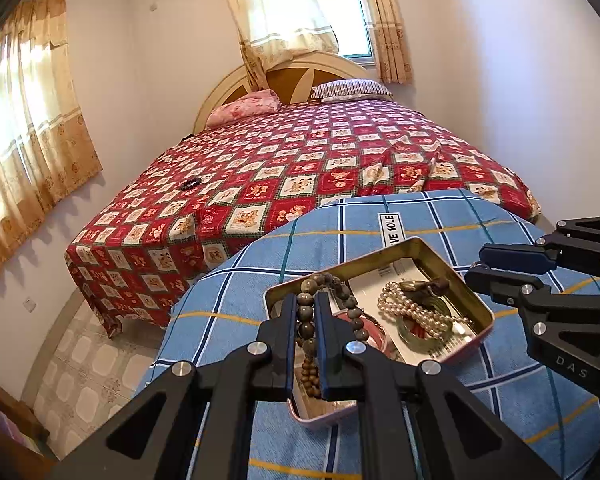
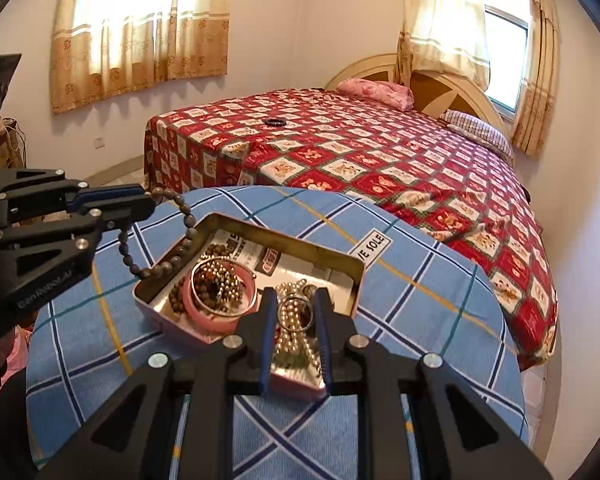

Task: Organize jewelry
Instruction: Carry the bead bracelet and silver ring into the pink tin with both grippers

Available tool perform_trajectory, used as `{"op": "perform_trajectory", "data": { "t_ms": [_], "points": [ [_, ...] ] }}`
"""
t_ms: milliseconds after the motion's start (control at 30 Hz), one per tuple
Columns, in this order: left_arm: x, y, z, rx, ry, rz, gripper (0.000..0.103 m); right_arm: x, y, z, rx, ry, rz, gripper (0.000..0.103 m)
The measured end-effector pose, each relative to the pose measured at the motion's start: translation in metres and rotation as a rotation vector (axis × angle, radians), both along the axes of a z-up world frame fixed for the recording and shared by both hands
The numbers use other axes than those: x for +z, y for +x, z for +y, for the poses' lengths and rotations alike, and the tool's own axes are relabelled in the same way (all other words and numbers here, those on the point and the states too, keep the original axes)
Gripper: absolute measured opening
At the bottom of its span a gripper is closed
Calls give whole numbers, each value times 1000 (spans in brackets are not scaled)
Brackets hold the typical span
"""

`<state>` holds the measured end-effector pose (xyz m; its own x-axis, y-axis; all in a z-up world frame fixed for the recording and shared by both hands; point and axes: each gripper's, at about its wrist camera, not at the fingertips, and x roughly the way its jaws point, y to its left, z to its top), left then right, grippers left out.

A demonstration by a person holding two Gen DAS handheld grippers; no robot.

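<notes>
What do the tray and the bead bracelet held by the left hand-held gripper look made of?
Tray: probably tin-plate metal, with a dull brassy sheen inside and thin rolled rim. Bead bracelet: matte grey-brown round beads, likely wood or stone; I can't tell which. It hangs from the left hand-held gripper.
</notes>
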<state>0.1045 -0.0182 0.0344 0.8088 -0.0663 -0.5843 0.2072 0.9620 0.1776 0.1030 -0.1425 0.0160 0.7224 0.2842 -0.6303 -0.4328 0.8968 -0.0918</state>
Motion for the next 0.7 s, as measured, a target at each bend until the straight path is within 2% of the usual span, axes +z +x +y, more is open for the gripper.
{"op": "perform_trajectory", "data": {
  "t_ms": [700],
  "points": [
    [-36, 39, -1, 33, 40, 74, 8, -18, 28, 14, -7, 1, 28, 21]
  ]
}}
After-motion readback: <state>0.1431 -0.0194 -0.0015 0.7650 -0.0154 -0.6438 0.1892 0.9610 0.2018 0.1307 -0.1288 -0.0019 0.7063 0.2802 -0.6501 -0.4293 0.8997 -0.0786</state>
